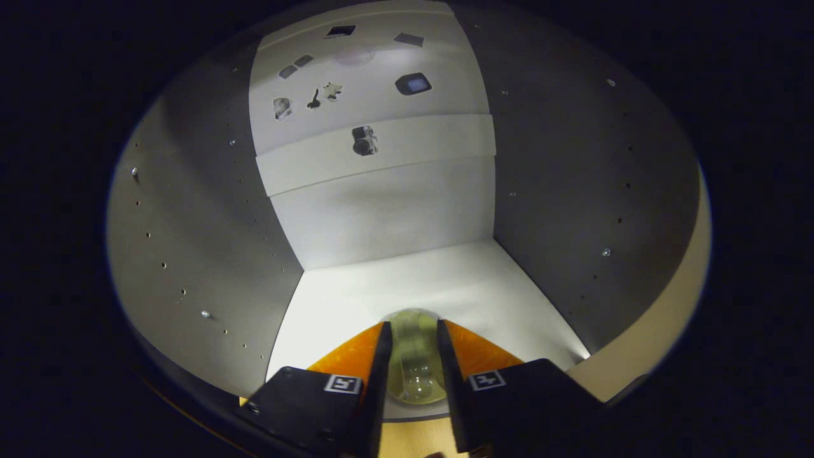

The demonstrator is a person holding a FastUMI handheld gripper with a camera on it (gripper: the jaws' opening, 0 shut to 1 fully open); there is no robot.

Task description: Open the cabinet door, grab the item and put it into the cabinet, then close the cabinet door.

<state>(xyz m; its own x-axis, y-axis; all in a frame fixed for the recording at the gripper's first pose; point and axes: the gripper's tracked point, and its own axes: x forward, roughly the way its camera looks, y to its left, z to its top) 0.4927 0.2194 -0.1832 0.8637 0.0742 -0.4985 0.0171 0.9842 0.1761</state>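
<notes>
I am looking into the open cabinet (394,216), a white box with a pale back wall and grey side walls drilled with small holes. My gripper (412,334) reaches just over the front of the cabinet floor (407,280). Its two fingers are shut on a clear, yellowish glass item (414,362), which sits upright between them and pokes a little beyond the fingertips. The item hangs right at the front edge of the floor. The cabinet door itself is out of sight.
A white cross rail (381,152) spans the back opening, with a small dark fitting (364,140) on it. Beyond it a white surface carries several small dark objects. The cabinet's pale wooden front edge (674,305) curves along the right.
</notes>
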